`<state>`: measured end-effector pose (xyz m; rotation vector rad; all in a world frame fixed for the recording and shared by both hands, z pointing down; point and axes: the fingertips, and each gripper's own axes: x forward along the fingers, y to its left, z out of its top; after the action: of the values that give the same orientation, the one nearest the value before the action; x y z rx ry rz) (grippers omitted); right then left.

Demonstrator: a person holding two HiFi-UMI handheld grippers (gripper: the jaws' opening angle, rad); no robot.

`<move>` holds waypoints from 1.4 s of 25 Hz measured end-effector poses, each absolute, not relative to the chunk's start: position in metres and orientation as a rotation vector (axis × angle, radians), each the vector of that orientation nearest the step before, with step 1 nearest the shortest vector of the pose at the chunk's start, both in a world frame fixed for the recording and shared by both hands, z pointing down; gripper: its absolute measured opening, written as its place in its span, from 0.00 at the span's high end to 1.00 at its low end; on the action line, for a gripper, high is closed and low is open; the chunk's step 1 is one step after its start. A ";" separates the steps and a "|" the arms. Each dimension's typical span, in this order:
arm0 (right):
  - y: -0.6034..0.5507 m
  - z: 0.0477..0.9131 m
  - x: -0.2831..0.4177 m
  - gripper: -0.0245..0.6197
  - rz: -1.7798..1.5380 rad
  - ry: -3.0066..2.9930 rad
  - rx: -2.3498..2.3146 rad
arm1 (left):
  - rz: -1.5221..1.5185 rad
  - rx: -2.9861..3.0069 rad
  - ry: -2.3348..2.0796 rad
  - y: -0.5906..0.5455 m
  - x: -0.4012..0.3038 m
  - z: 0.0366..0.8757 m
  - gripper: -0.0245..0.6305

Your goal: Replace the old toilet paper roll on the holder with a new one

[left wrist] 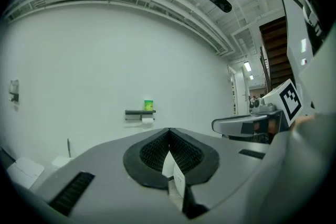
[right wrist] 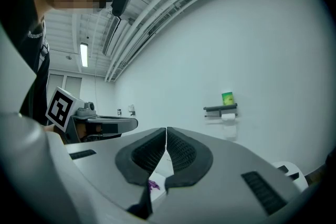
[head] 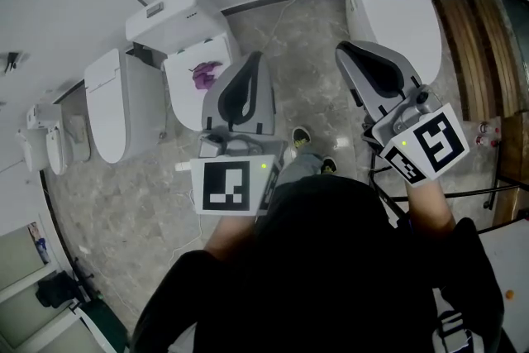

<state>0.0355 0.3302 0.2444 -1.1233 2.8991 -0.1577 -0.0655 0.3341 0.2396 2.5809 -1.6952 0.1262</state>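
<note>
Far off on the white wall hangs a dark holder shelf [left wrist: 139, 112] with a white toilet paper roll [left wrist: 147, 120] under it and a green package [left wrist: 148, 105] on top. The right gripper view shows the same holder [right wrist: 220, 108], roll [right wrist: 228, 117] and green package [right wrist: 227, 98]. My left gripper [left wrist: 168, 129] is shut with nothing between its jaws and points level at that wall. My right gripper [right wrist: 166, 128] is also shut and empty. In the head view the left gripper [head: 254, 55] and right gripper [head: 340, 48] are held side by side above the floor.
White toilets line the wall below: one with a purple mark on its seat [head: 198, 78], one to its left [head: 116, 103], one at the right [head: 393, 4]. Wooden steps [head: 488, 45] stand at the far right. The floor is grey marble tile [head: 124, 211].
</note>
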 end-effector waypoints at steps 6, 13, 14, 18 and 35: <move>0.305 0.245 0.009 0.93 -0.150 2.928 -1.134 | 0.110 2.559 -1.701 0.310 -0.095 0.242 0.93; 0.284 0.250 -0.005 0.93 -0.137 2.936 -1.179 | 0.097 2.553 -1.717 0.281 -0.126 0.245 0.93; 0.281 0.250 -0.006 0.93 -0.137 2.939 -1.182 | 0.097 2.551 -1.717 0.278 -0.128 0.245 0.93; 0.271 0.250 -0.005 0.93 -0.132 2.942 -1.191 | 0.089 2.551 -1.719 0.269 -0.129 0.245 0.93; 0.168 0.261 0.016 0.93 -0.176 2.934 -1.131 | 0.169 2.548 -1.742 0.168 -0.100 0.245 0.93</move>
<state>0.0164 0.1677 0.2605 -1.1313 2.9345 -0.1764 -0.0999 0.1683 0.2451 2.5479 -1.7423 0.1693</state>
